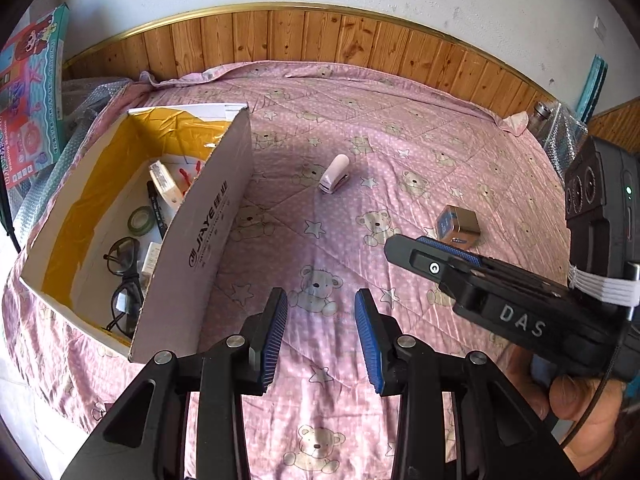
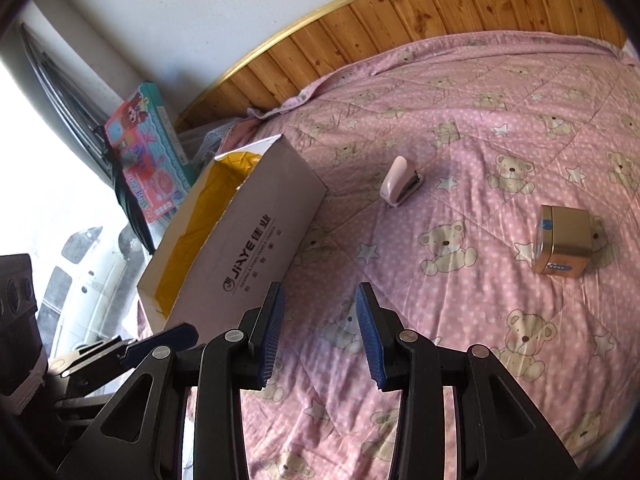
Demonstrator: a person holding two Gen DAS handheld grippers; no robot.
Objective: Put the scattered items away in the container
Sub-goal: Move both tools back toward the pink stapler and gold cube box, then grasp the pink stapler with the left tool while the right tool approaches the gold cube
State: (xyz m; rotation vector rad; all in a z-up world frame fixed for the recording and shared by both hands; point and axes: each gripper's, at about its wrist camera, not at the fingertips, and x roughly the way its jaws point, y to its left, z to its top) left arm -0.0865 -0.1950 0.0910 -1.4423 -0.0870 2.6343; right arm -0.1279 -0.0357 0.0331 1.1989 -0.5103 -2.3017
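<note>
Left wrist view: cardboard box (image 1: 208, 216), open top, at 10 o'clock on the pink bear-print quilt (image 1: 320, 420), long axis running near to far. Inside it: glasses (image 1: 122, 280), marker (image 1: 157, 210), green tape roll (image 1: 140, 218). Pink stapler (image 1: 335, 174) at 12 o'clock, long axis tilted, dark mouth toward the right. Gold tin (image 1: 458, 226) at 2 o'clock, partly behind the right gripper (image 1: 404, 250), whose spread cannot be told here. Left gripper (image 1: 321, 336): fingers spread, holding nothing.

Right wrist view: box (image 2: 256, 240) at 10 o'clock; stapler (image 2: 400, 182) at 12 o'clock, mouth toward the right; tin (image 2: 562, 240) at 2 o'clock. Right gripper (image 2: 321, 334): spread, empty, above the quilt (image 2: 500, 140).
</note>
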